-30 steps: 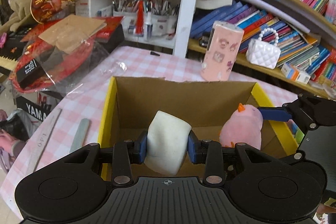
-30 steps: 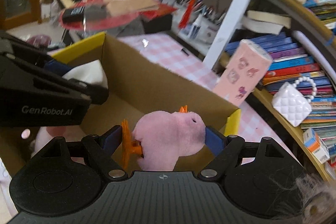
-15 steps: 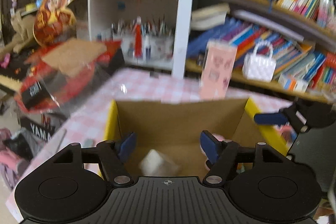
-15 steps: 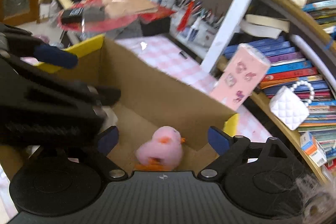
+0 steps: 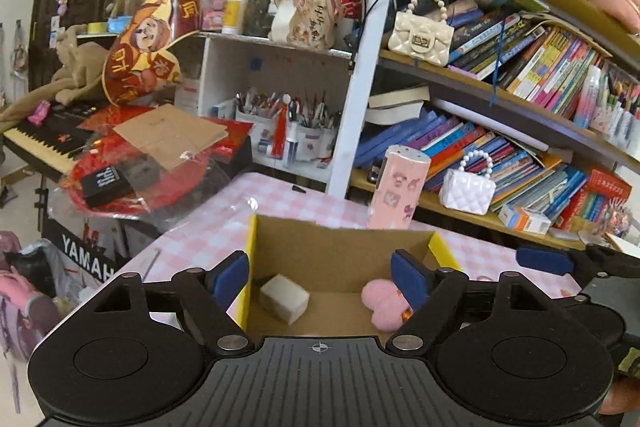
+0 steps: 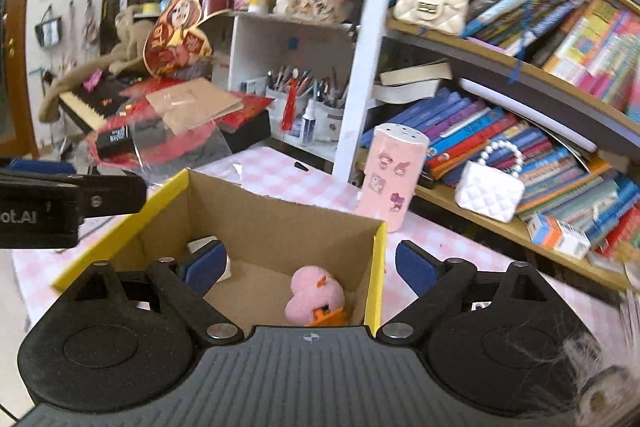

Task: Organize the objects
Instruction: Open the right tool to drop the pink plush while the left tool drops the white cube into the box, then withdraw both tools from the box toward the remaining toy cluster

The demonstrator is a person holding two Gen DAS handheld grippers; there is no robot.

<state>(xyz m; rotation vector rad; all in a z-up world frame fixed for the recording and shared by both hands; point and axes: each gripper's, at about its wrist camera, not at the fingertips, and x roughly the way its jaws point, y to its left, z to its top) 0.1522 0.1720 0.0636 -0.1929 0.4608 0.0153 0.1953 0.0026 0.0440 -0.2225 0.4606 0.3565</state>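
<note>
We see both grippers held above the cardboard box (image 5: pixel 340 247) on the pink checked tablecloth (image 5: pixel 224 223): left gripper (image 5: pixel 320 277) has its blue pads spread wide with nothing between them, right gripper (image 6: pixel 310 269) likewise wide apart and holding nothing. Inside the box we find the white block (image 5: pixel 285 298) on the floor at its left side and the pink plush chick (image 6: pixel 314 294) lying at the right side, the two well apart. A pink cylinder container (image 5: pixel 396 191) stands upright just behind the box, in front of the bookshelf (image 5: pixel 500 131).
</note>
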